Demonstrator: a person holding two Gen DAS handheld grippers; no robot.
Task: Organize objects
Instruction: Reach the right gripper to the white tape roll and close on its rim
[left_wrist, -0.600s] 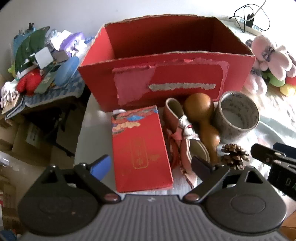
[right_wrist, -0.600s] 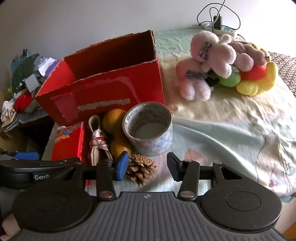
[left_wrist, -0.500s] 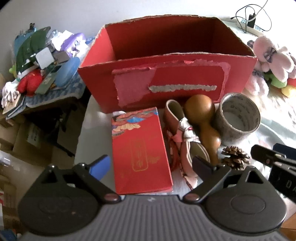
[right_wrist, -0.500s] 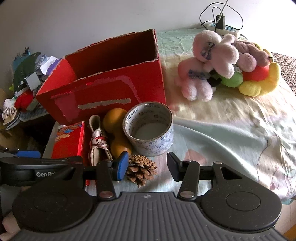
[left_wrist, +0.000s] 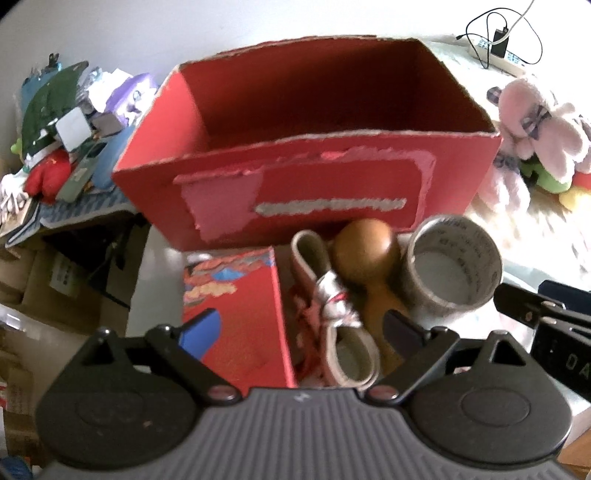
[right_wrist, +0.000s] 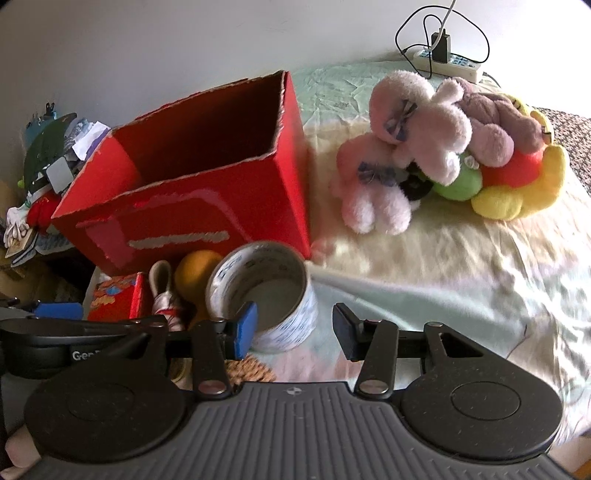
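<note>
Red cardboard makes up the largest thing here, an open-topped box (left_wrist: 306, 155) standing on the pale sheet (right_wrist: 424, 277), its torn front strip facing both cameras. Right of it lies a heap of plush toys (right_wrist: 436, 147), well apart from the box. In front of the box sit the smaller things in a row: a flat red packet (left_wrist: 236, 306), a small pink shoe (left_wrist: 336, 321) with a ribbon, a brown gourd (left_wrist: 365, 254), and a roll of tape (left_wrist: 454, 266) standing on its side rim. A pine cone (right_wrist: 251, 369) peeks out beneath the right gripper (right_wrist: 291, 328). The left gripper (left_wrist: 299, 332) hangs over the packet and shoe with jaws spread wide, holding nothing. The right gripper's jaws stand half apart and empty, its blue pad in front of the tape roll; contact cannot be told.
</note>
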